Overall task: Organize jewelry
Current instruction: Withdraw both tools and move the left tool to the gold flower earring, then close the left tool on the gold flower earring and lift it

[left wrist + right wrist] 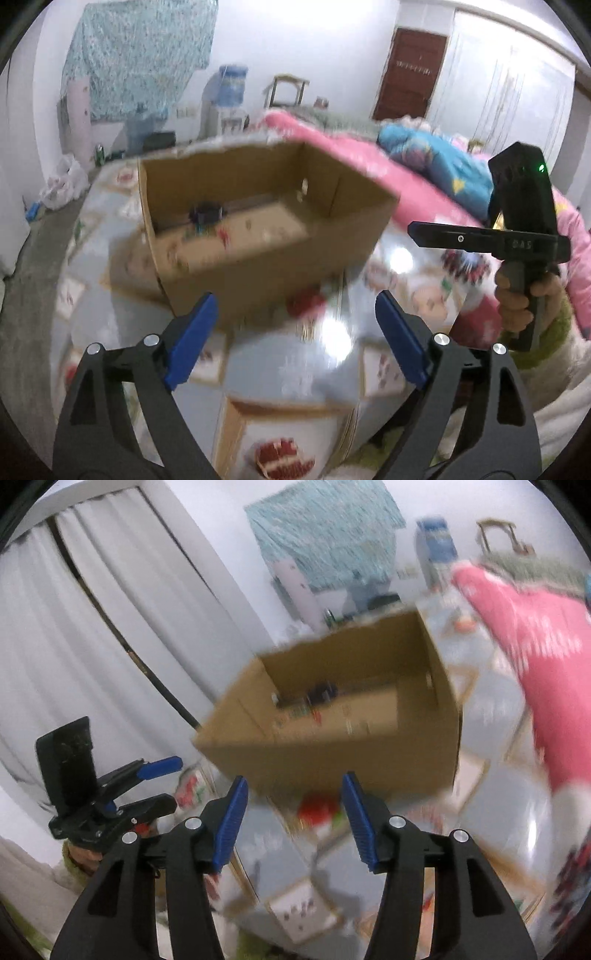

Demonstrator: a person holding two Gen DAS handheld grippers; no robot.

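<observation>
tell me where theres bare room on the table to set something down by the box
Free: the glossy table strip between the cardboard box and the open left gripper, apart from a blurred red item by the box's near wall. The box floor's right half looks mostly bare. Crowded: the box's back-left corner, with small dark items.

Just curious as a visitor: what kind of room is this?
Most likely a lived-in bedroom: a bed with pink bedding, a water dispenser by the wall, and a cardboard box on a glossy patterned table.

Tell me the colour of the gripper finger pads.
Blue pads on black gripper arms; clearest in the right wrist view.
</observation>
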